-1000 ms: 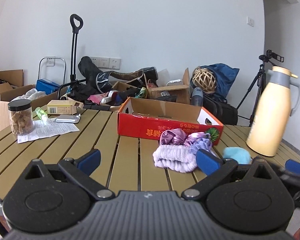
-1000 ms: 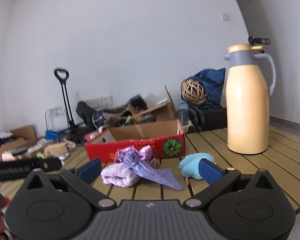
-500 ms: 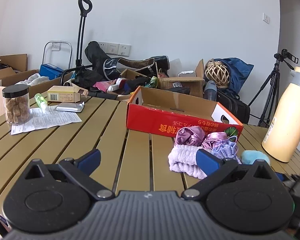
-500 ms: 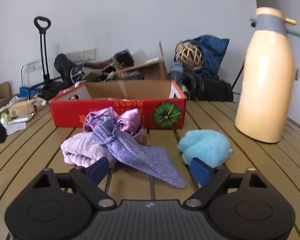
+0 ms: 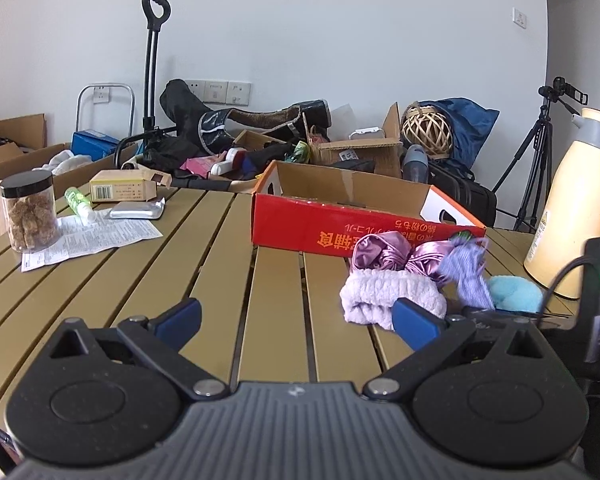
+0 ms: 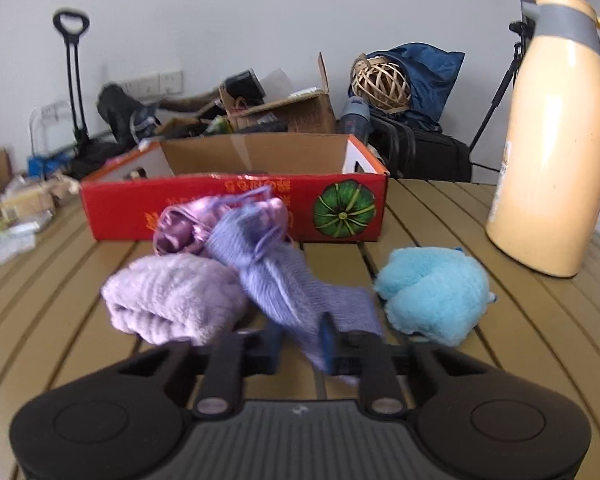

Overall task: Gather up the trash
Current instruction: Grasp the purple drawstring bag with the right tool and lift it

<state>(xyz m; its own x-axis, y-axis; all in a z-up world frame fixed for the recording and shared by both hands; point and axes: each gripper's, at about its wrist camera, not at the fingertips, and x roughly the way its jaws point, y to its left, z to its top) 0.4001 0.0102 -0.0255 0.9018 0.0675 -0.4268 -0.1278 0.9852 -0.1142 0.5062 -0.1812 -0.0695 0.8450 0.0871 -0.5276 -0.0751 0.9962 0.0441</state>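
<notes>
The right tool [image 6: 300,340] has closed – seemingly – on the purple knit cloth's [image 6: 276,276] near end; lift it straight up off the desk [image 6: 440,360] – the left tool [image 5: 298,320] idles wide open – toward the red box [image 6: 236,200].

From my remote station, I see a cluttered spare room used as a makeshift recording space: a slatted wooden table [image 5: 220,248] stands before a bare white wall [image 5: 340,32] with a row of wall sockets [image 5: 220,92]. Behind it I make out open cardboard boxes [image 5: 356,148], bags, a folding hand cart [image 5: 152,68] and a camera on a tripod [image 5: 540,152]. A cream thermos jug [image 6: 552,136] and a jar of snacks [image 5: 30,212] on the table suggest domestic surroundings rather than a workshop.
</notes>
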